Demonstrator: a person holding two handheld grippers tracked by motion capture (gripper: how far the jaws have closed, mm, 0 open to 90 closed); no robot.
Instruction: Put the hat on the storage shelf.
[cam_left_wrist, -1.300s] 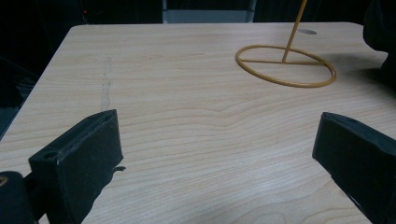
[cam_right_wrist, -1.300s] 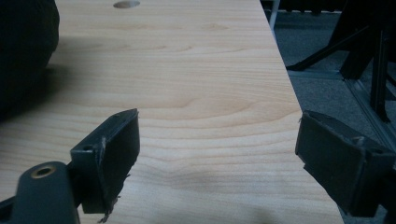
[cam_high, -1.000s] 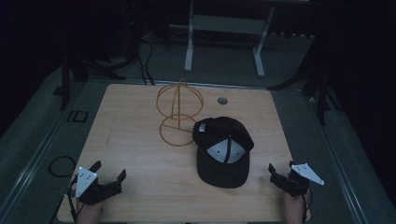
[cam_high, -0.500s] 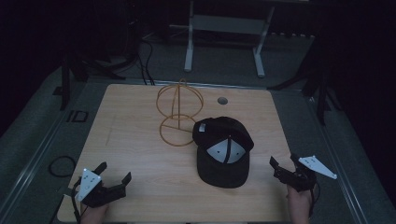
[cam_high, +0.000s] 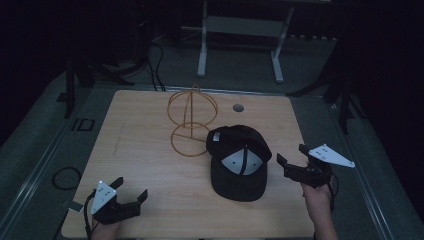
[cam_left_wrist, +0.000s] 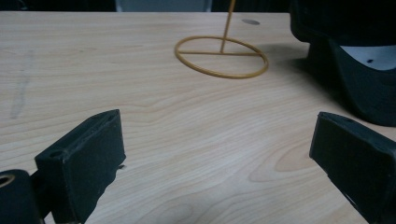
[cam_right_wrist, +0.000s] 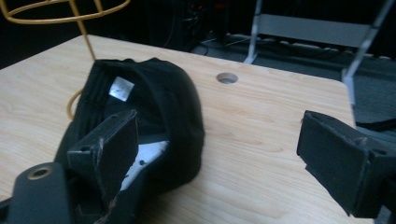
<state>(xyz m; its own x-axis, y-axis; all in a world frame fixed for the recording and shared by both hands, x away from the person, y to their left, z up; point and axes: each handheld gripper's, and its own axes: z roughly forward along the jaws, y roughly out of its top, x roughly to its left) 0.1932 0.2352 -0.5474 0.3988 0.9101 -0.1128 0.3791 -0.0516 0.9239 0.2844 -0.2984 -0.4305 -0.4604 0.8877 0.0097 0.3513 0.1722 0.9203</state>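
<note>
Because nothing is gripped yet, the table (cam_high: 150, 165) carries everything: a black cap (cam_high: 239, 162) lies upside down right of centre, its crown touching the base ring of the wire hat stand (cam_high: 191, 120), probably its destination. Just beside the cap, the right claw (cam_high: 291, 162) gapes wide toward it, likely readying a grasp. At the near-left corner, well apart, the left claw (cam_high: 131, 189) waits wide too.
</note>
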